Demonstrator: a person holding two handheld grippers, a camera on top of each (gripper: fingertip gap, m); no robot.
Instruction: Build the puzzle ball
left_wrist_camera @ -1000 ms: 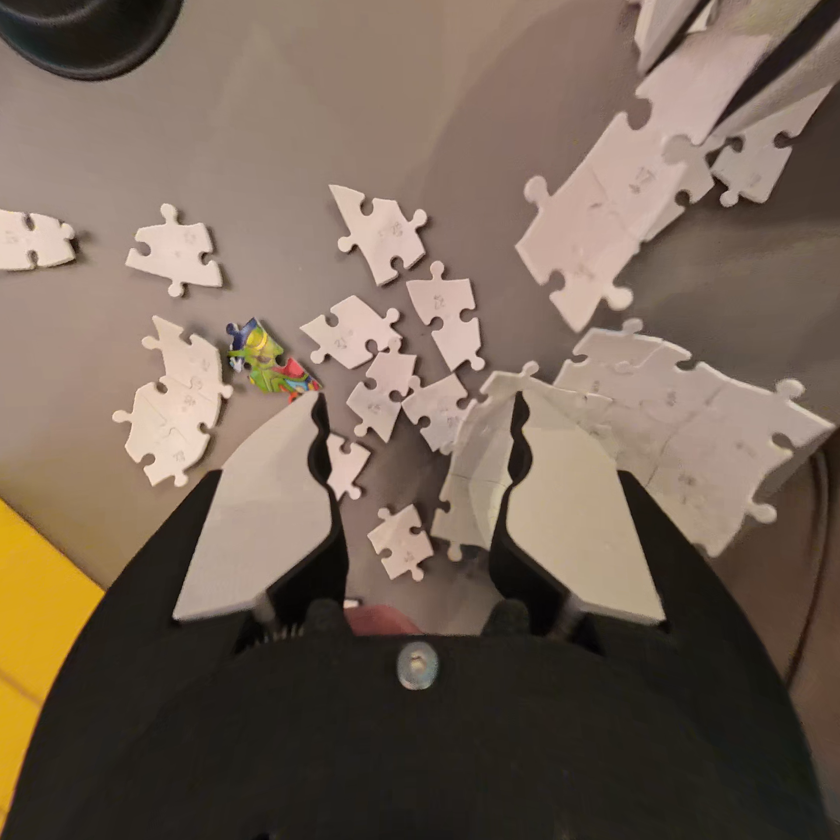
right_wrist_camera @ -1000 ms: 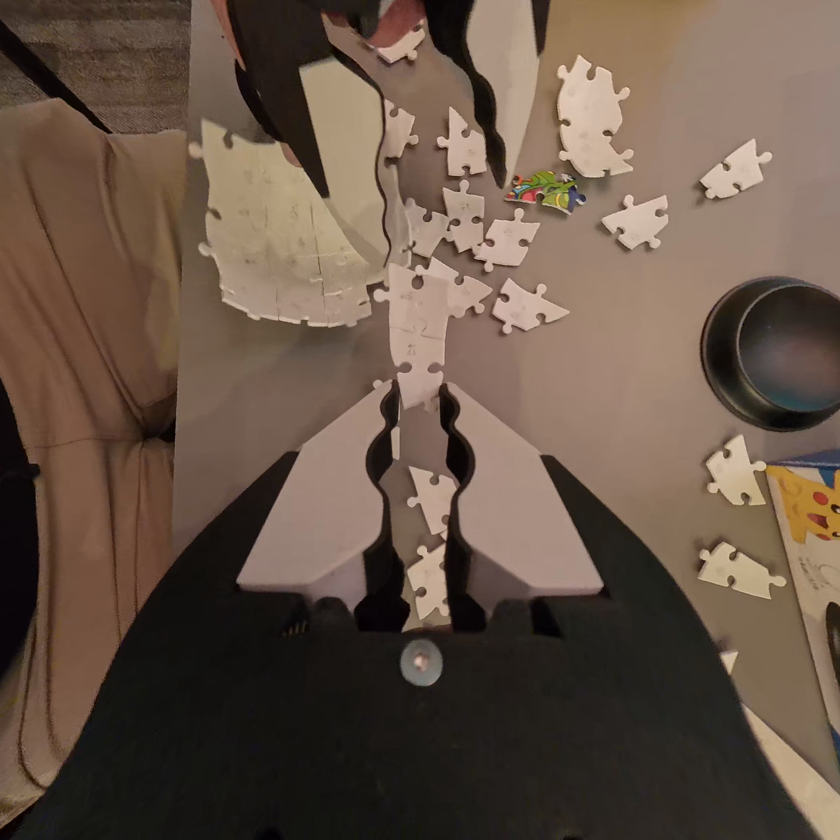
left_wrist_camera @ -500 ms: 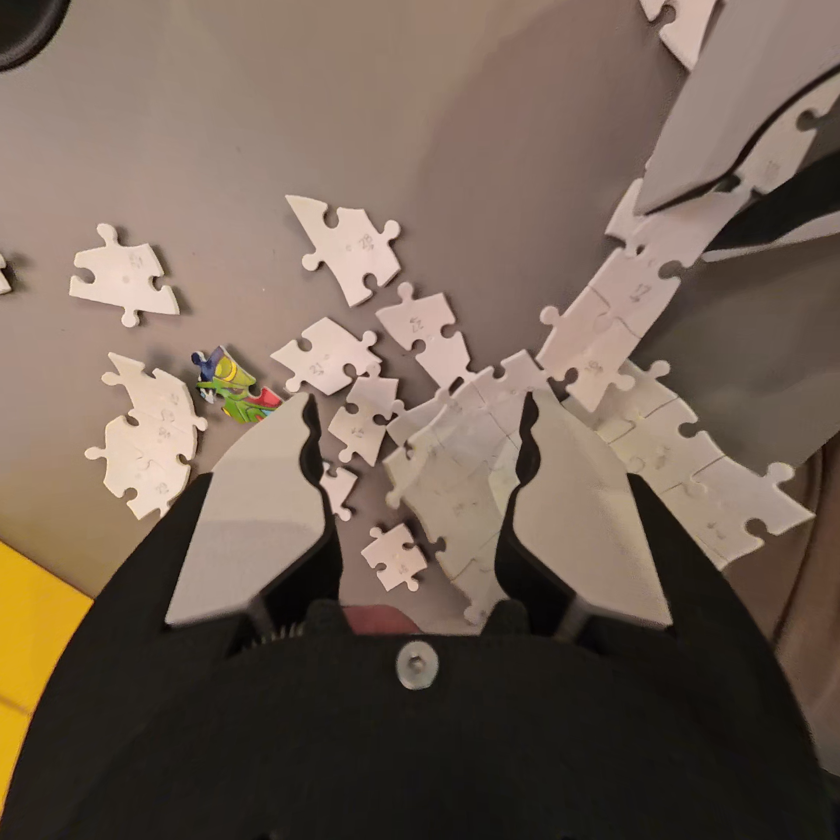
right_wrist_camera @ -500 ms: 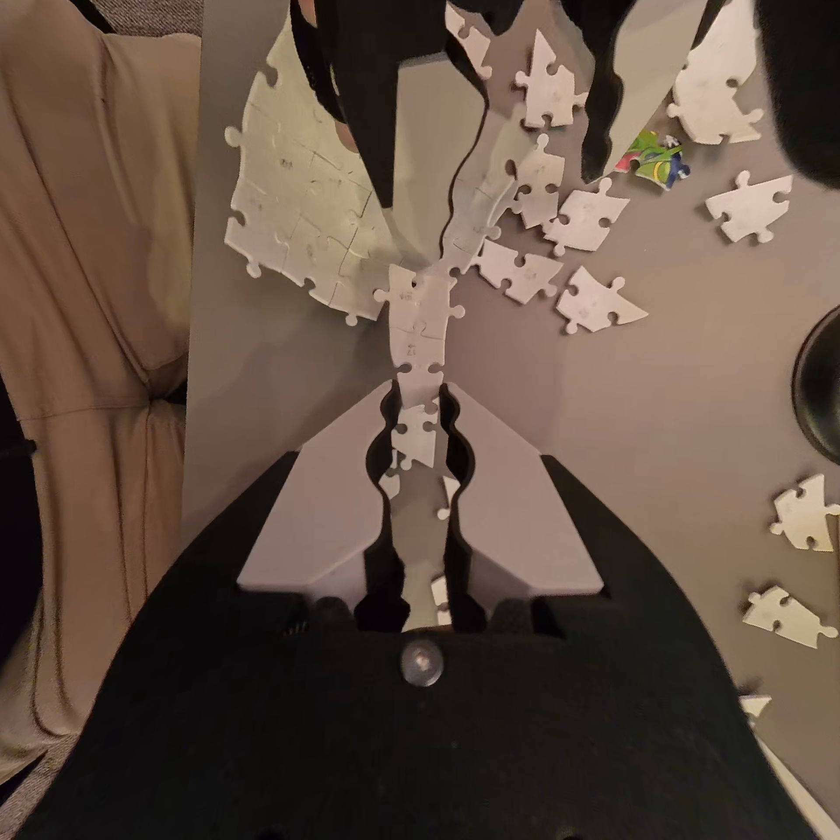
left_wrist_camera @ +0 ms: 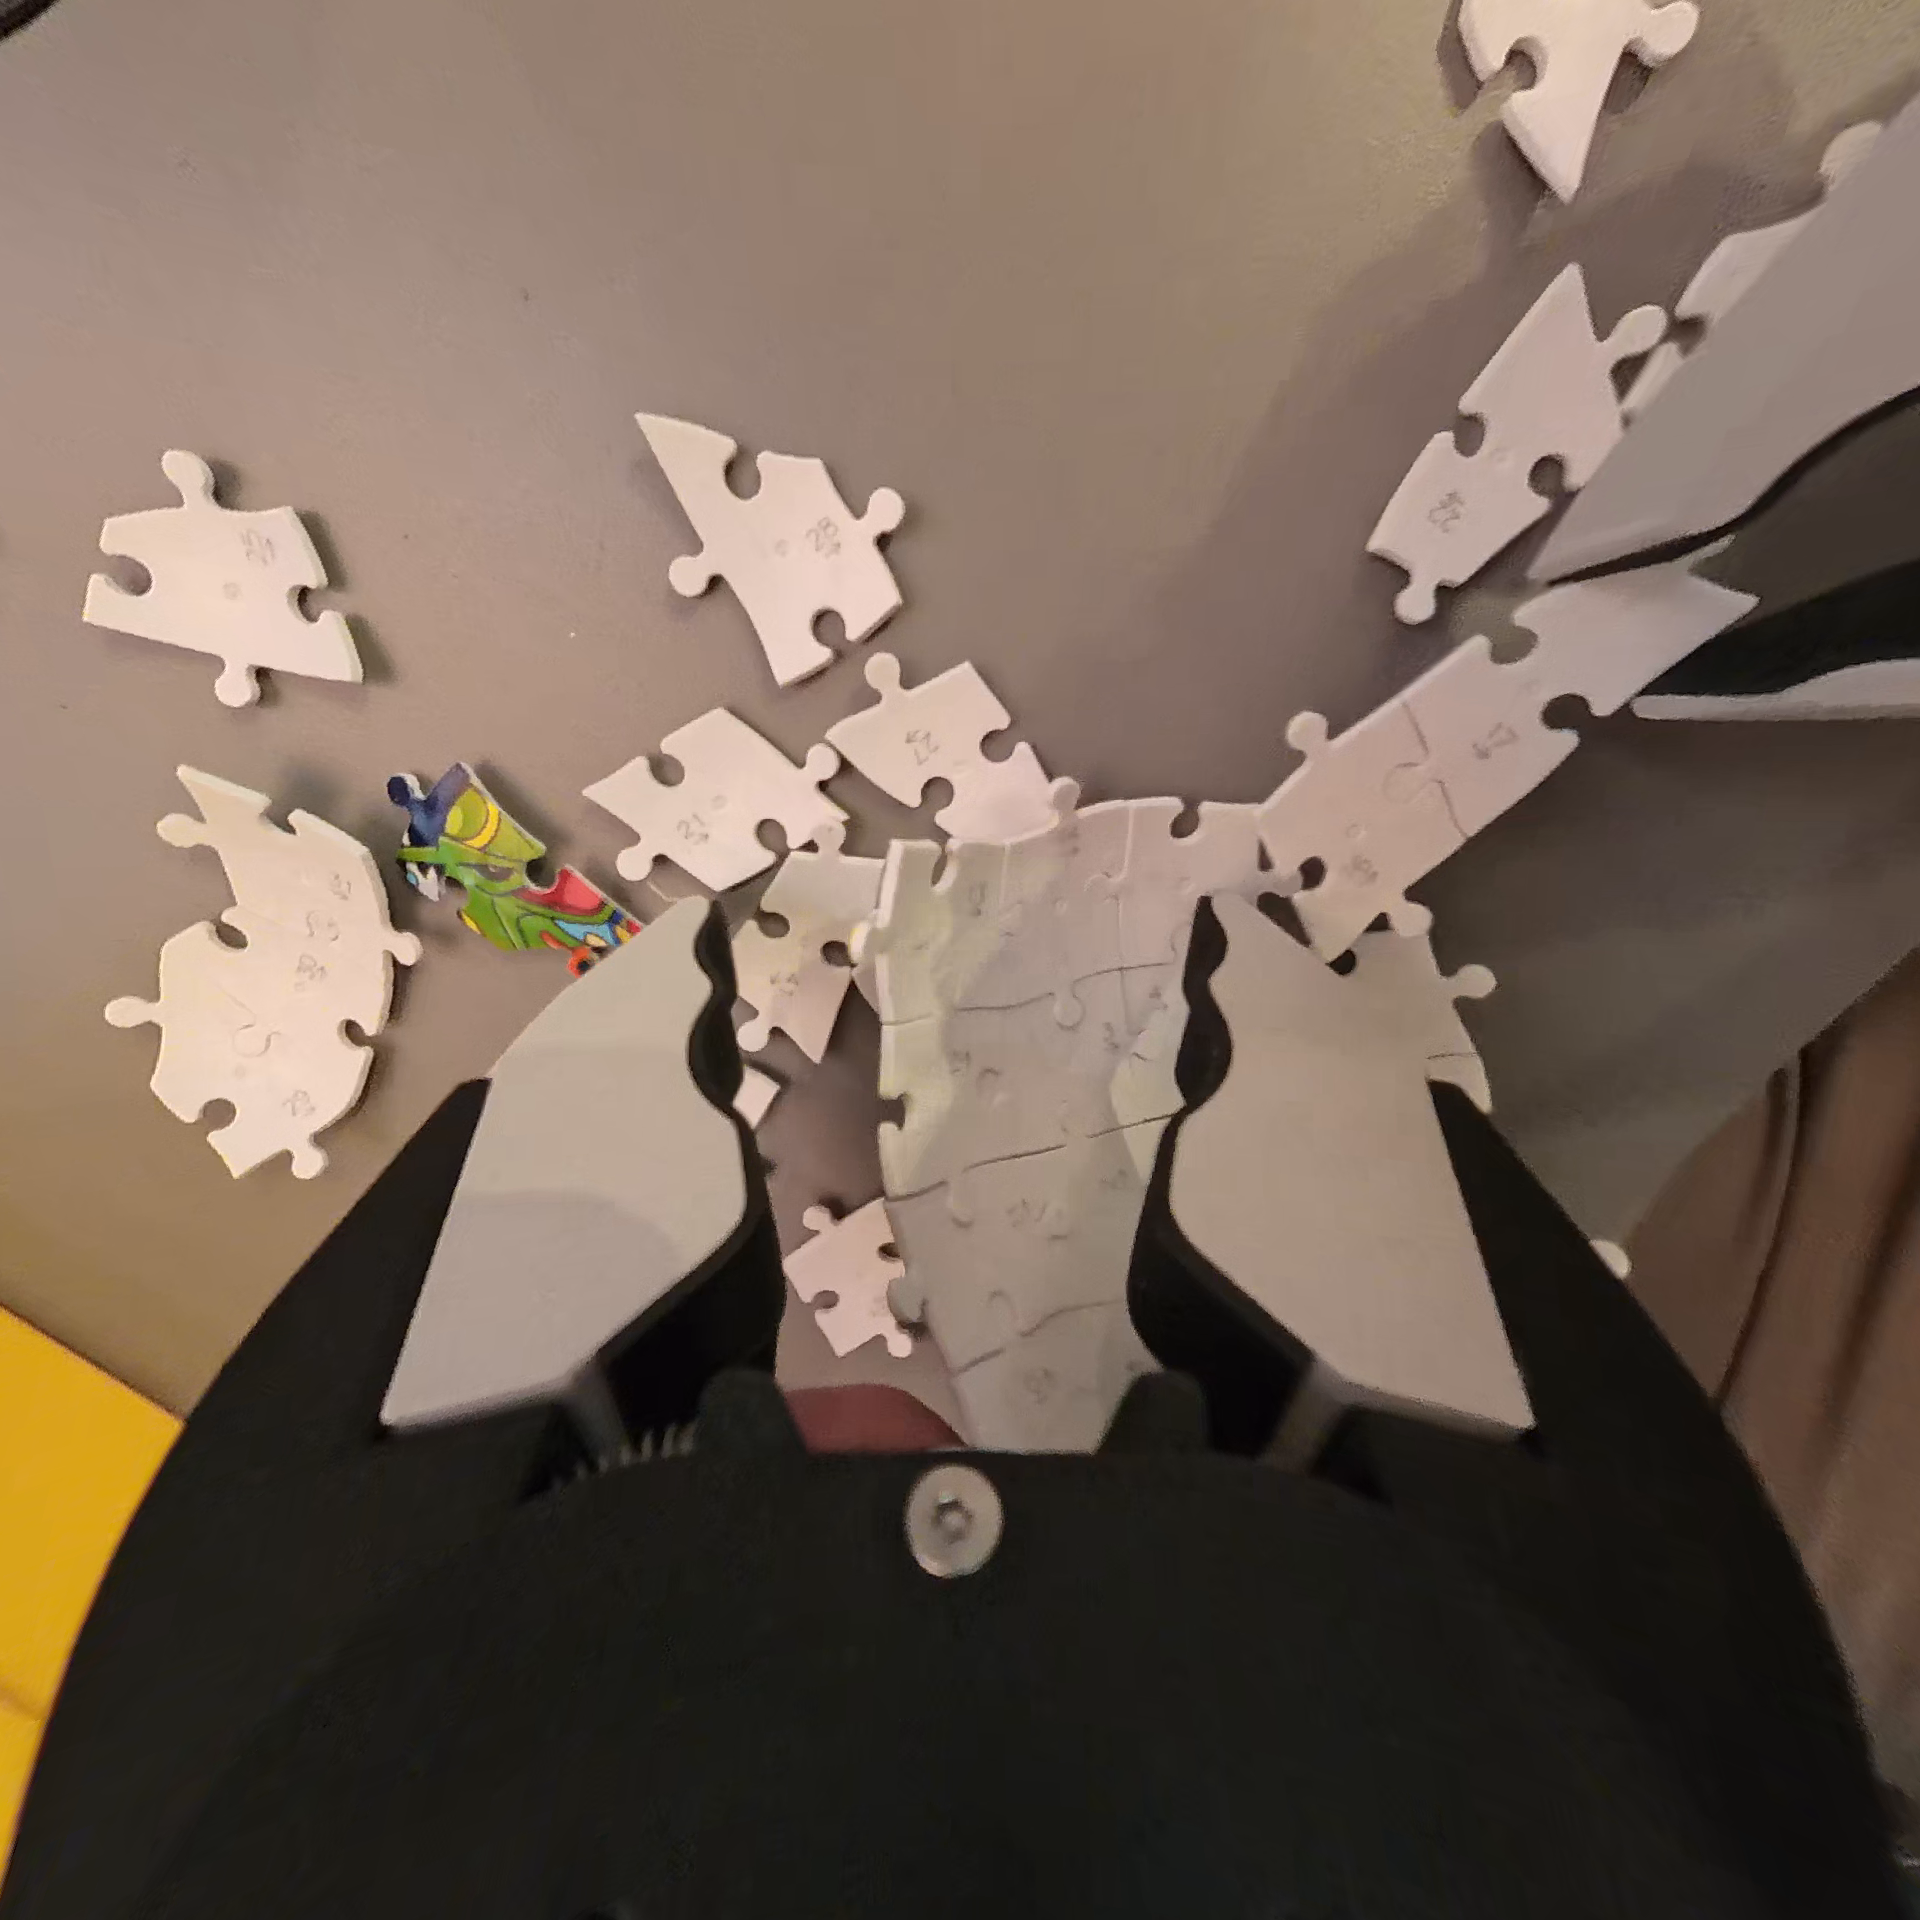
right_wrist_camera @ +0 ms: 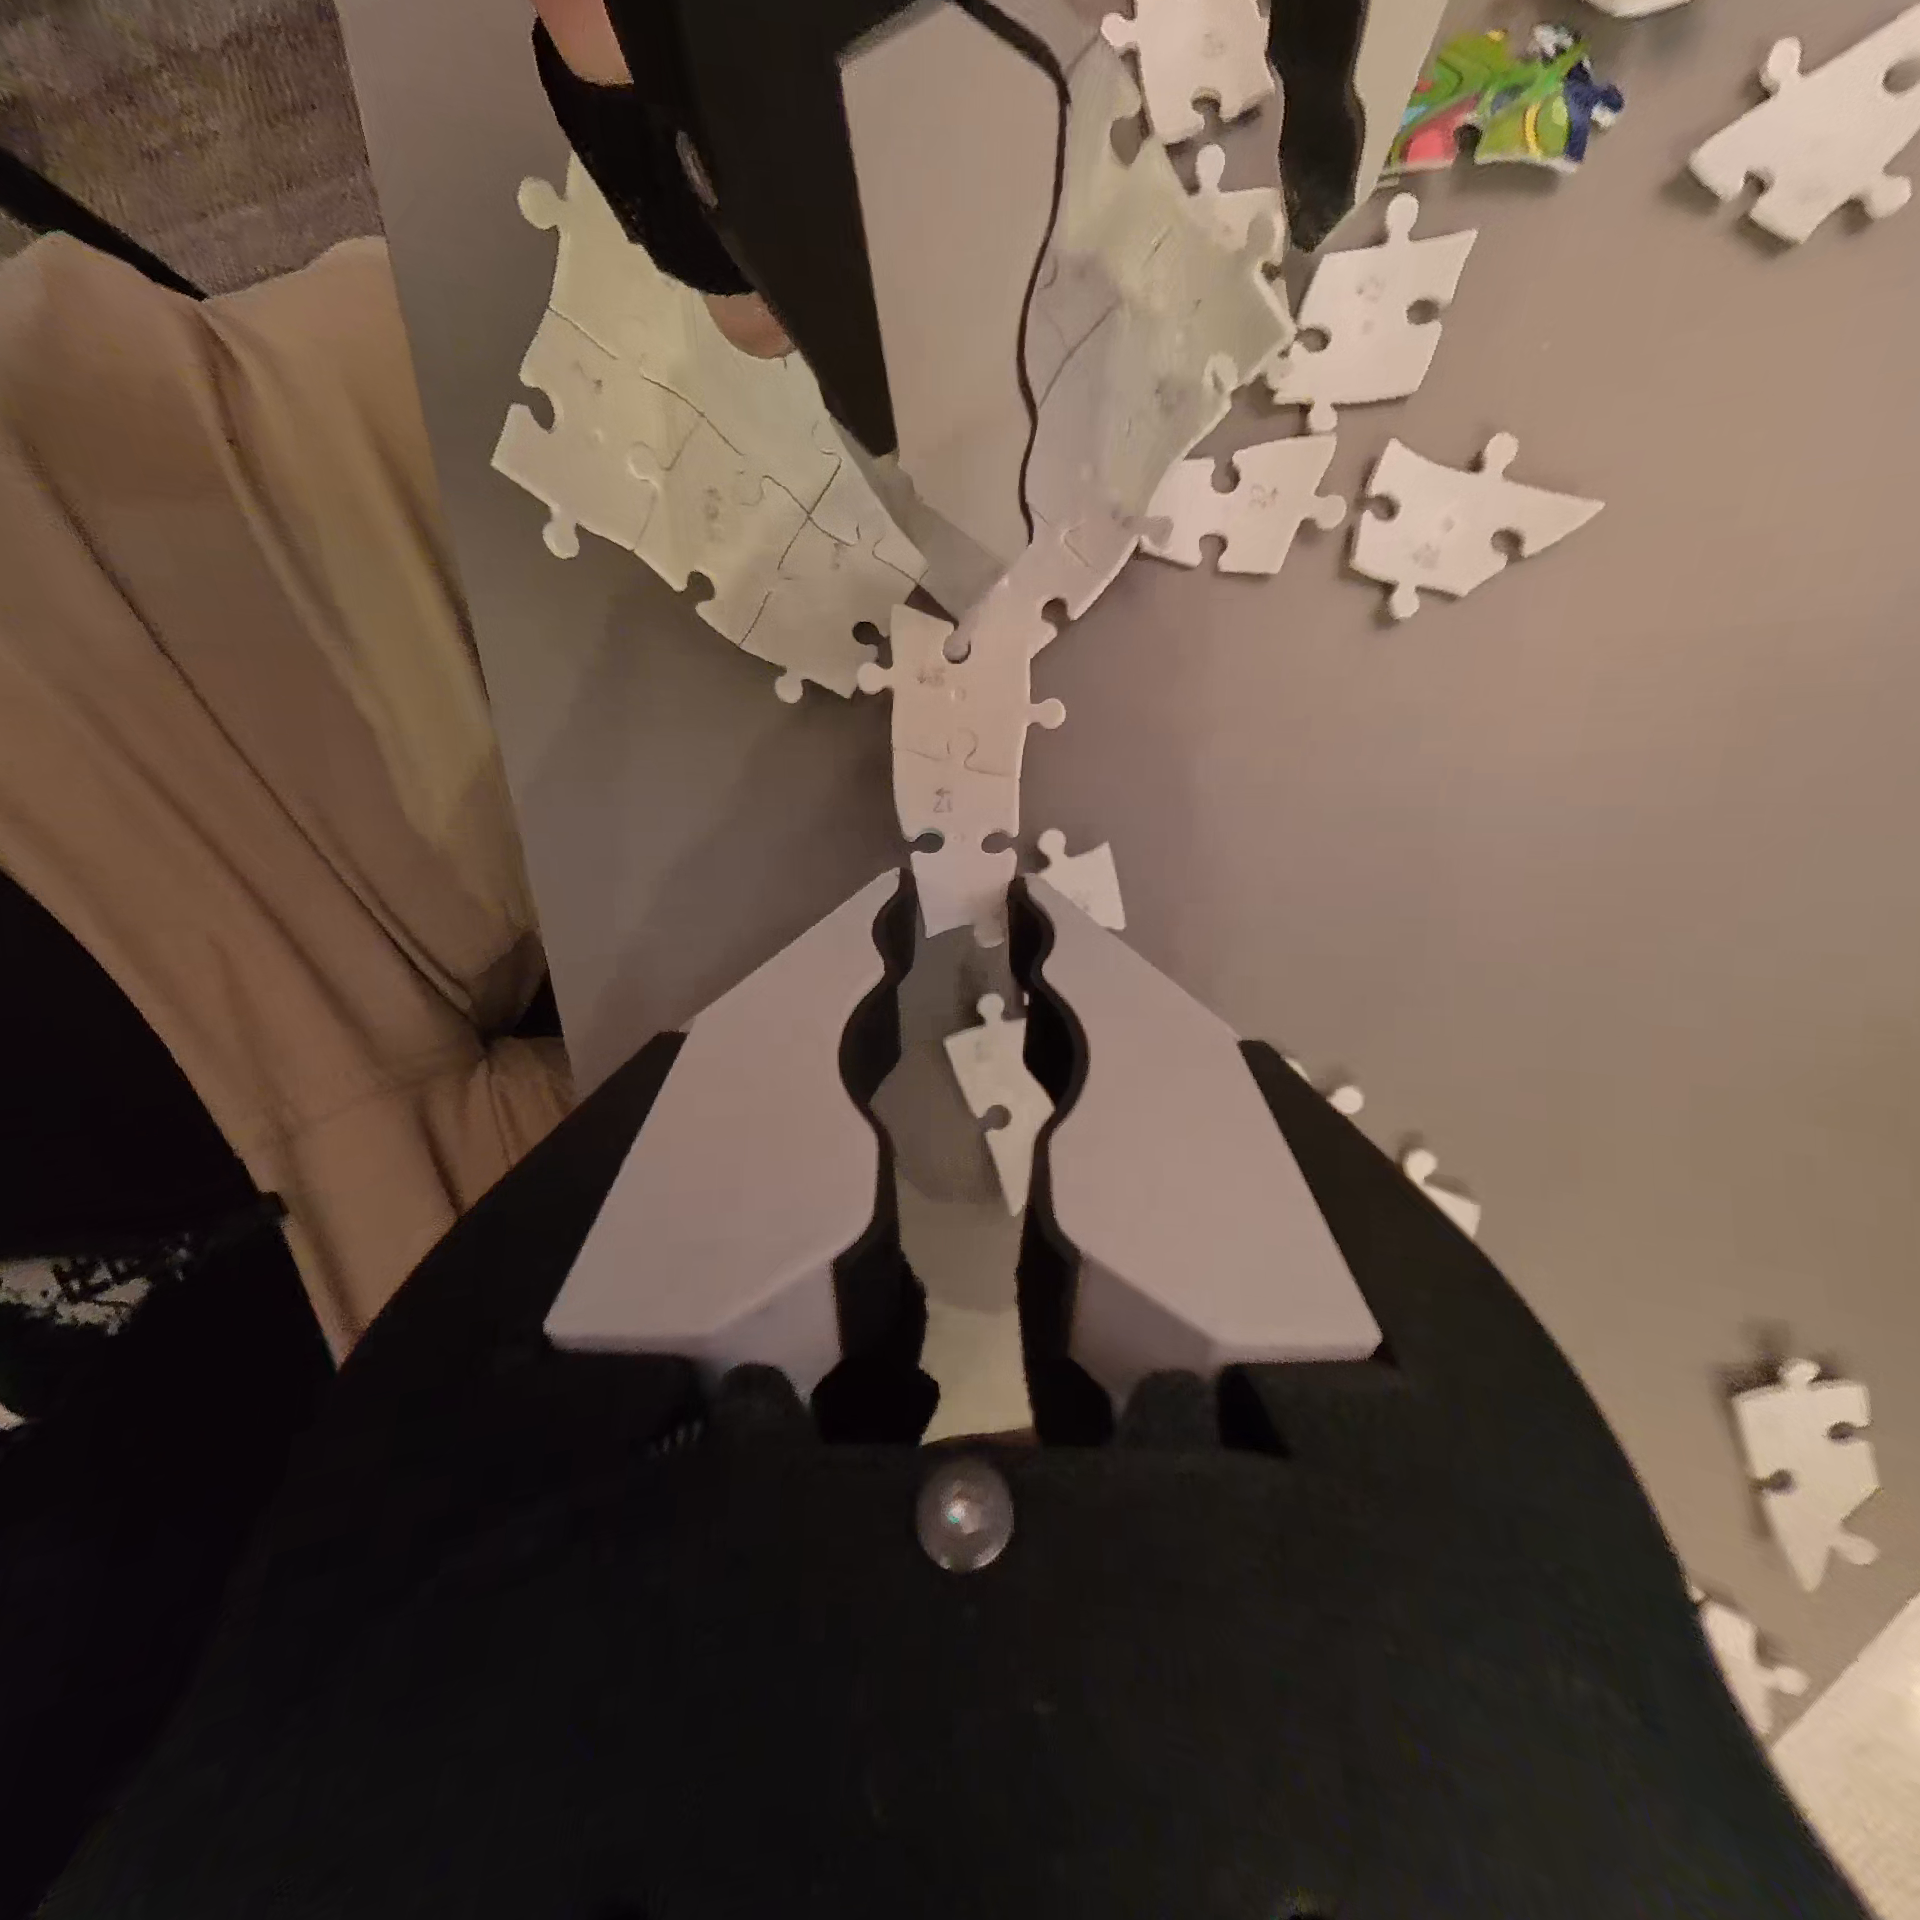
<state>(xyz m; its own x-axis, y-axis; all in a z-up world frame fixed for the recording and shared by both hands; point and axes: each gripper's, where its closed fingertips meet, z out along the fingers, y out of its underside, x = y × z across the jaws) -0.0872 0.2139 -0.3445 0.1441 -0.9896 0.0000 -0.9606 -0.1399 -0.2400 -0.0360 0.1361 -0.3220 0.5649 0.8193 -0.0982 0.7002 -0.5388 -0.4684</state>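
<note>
Left wrist view first: my left gripper [left_wrist_camera: 956,935] has its fingers spread wide, and the curved shell [left_wrist_camera: 1029,1049] of joined white pieces sits between them, lying against the inner face of the right-hand finger. Whether that finger actually bears on it I cannot tell. From the shell's upper right corner a strip [left_wrist_camera: 1423,790] of joined pieces runs up and to the right into the tips of my right gripper [left_wrist_camera: 1683,634], which pinch its far end. Loose white pieces [left_wrist_camera: 790,551] lie scattered on the grey table [left_wrist_camera: 935,260], backs up. One printed piece [left_wrist_camera: 499,873] in green, red and blue lies face up just left of my left finger, beside a small joined cluster [left_wrist_camera: 270,977]. A yellow patch [left_wrist_camera: 62,1455] shows at the lower left edge.

Right wrist view: my right gripper [right_wrist_camera: 961,894] is nearly closed, its tips clamped on the near end of the strip [right_wrist_camera: 961,727], which reaches away from me and meets the shell [right_wrist_camera: 707,447]. The shell is lifted and tilted near the table's left edge. My left gripper [right_wrist_camera: 1174,239] shows at the top, wide open around part of the shell. The printed piece [right_wrist_camera: 1496,104] lies at the top right, with loose white pieces [right_wrist_camera: 1455,520] spread to the right. A tan cloth [right_wrist_camera: 208,623] hangs beyond the table's left edge.
</note>
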